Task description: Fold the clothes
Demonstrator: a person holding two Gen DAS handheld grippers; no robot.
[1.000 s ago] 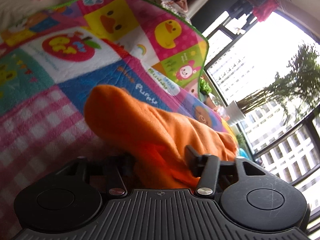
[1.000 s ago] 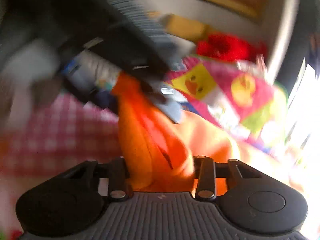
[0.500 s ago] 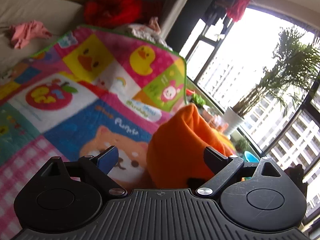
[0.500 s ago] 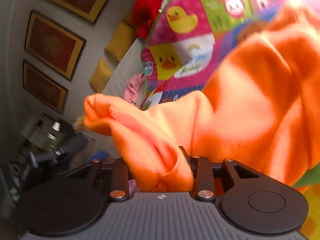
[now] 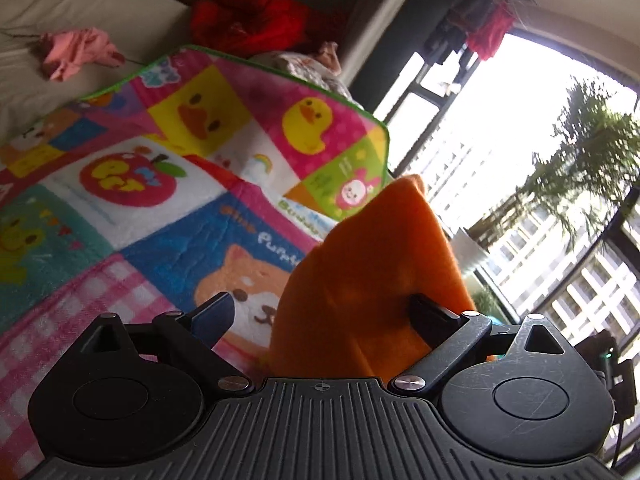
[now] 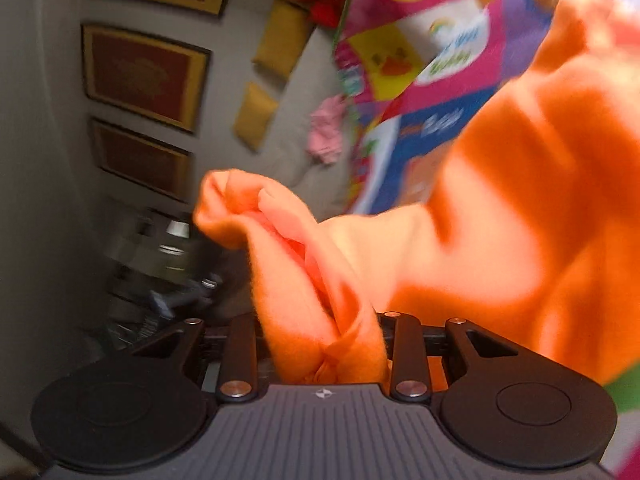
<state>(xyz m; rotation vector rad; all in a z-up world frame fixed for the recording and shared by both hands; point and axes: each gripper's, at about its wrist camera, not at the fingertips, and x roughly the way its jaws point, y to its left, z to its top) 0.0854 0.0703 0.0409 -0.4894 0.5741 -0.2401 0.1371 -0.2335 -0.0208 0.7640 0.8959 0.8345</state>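
Standing wide apart at the left gripper (image 5: 320, 312), jaws gripping nothing, orange fleece garment (image 5: 372, 280) rising between them, leaning against the right-hand finger (image 5: 432, 312); cartoon patchwork blanket (image 5: 160, 184) lying ahead beneath; pinching tight at the right gripper (image 6: 320, 344), jaws clamping a bunched fold of the orange fleece garment (image 6: 320, 320), remainder draping off to the right of the jaws

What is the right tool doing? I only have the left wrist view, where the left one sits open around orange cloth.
Observer: The right tool is shut on a bunched fold of the orange cloth.
Operator: Does the cloth lie flat there?
Observer: No, it rises from the tool in front of the blanket.
Operator: Anything behind it?
Observer: Three framed pictures on the wall.
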